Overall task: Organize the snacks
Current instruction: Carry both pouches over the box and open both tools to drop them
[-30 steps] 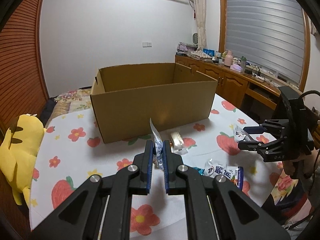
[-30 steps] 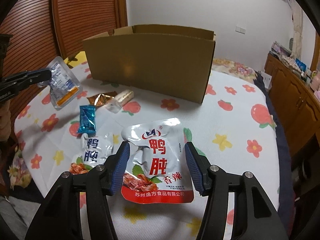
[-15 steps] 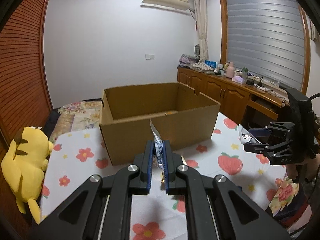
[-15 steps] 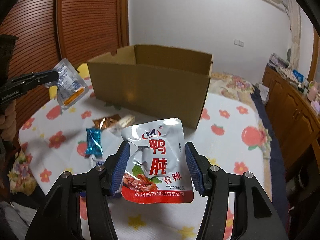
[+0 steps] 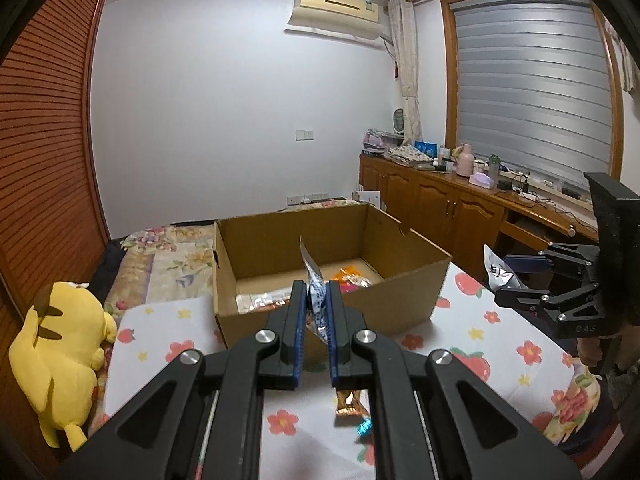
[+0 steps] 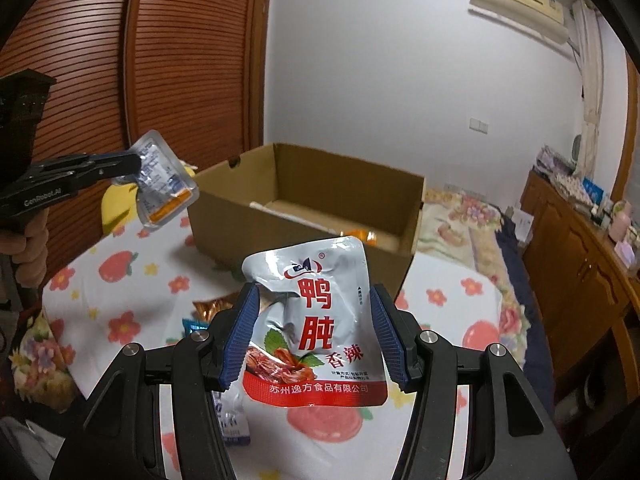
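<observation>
My left gripper (image 5: 316, 300) is shut on a small clear snack packet (image 5: 314, 280), seen edge-on, held above the table in front of the open cardboard box (image 5: 400, 296). In the right wrist view the same packet (image 6: 164, 182) hangs from the left gripper (image 6: 134, 166) left of the box (image 6: 224, 208). My right gripper (image 6: 314, 312) is shut on a silver duck snack pouch (image 6: 316, 320) with red characters, held up before the box. It shows in the left wrist view (image 5: 500, 280) at the right. Several snacks lie inside the box (image 5: 352, 276).
A gold wrapper (image 5: 350, 404) and a blue one (image 5: 365, 427) lie on the flowered tablecloth (image 5: 160, 344); another pouch (image 6: 232, 420) lies below my right gripper. A yellow plush toy (image 5: 60, 344) sits at the table's left. A wooden cabinet (image 5: 460, 208) lines the right wall.
Both grippers have risen with their packets and moved toward the box; its inside now shows. The snacks on the table have dropped lower in view.
</observation>
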Demonstrator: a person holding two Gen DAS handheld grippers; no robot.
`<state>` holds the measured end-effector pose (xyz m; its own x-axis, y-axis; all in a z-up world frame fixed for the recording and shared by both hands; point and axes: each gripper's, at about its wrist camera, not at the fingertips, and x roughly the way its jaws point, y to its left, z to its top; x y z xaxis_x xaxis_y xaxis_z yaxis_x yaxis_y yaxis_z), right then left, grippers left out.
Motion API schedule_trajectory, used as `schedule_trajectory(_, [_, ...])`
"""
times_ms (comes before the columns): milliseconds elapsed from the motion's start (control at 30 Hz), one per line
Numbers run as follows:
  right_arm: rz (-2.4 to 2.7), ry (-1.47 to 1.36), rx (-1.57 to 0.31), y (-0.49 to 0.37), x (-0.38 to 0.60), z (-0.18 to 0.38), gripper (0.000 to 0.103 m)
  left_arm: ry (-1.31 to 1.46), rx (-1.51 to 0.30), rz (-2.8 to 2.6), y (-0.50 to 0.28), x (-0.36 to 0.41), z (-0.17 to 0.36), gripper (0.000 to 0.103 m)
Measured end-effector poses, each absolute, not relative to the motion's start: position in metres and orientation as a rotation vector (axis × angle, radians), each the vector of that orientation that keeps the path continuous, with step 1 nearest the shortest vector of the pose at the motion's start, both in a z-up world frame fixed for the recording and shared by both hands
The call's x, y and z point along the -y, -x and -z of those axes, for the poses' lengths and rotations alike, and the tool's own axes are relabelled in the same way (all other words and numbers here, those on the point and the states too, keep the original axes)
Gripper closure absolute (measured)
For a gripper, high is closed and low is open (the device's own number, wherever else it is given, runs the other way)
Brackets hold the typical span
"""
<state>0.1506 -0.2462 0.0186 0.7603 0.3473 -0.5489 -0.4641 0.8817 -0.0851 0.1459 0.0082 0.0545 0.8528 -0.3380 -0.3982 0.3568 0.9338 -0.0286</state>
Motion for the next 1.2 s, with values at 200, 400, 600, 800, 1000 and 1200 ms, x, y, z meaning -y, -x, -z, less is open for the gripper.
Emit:
schedule_trajectory(200, [-0.458, 0.219, -0.514, -0.167, 0.237, -0.035, 0.045, -0.040, -0.394, 0.324, -0.173, -0.009, -0.062, 0.097])
schedule_trajectory(400, [-0.450, 0.221, -0.489, -0.183, 0.231, -0.048, 0.045, -0.040, -0.393, 0.305, -0.193, -0.008, -0.069, 0.097])
schedule_trajectory(600, [-0.438, 0.226, -0.483, -0.204, 0.224, -0.054, 0.045, -0.052, -0.387, 0.301, -0.213, -0.002, -0.076, 0.097])
schedule_trajectory(800, [-0.432, 0.214, -0.489, -0.231, 0.217, -0.054, 0.045, -0.057, -0.391, 0.297, -0.235, 0.005, -0.074, 0.097])
schedule_trajectory(1000, [-0.421, 0.203, -0.507, -0.252, 0.211, -0.047, 0.045, -0.048, -0.421, 0.285, -0.259, 0.009, -0.062, 0.097])
schedule_trajectory(1200, [-0.381, 0.202, -0.524, -0.283, 0.211, -0.039, 0.045, -0.030, -0.481, 0.281, -0.286, 0.013, -0.042, 0.097])
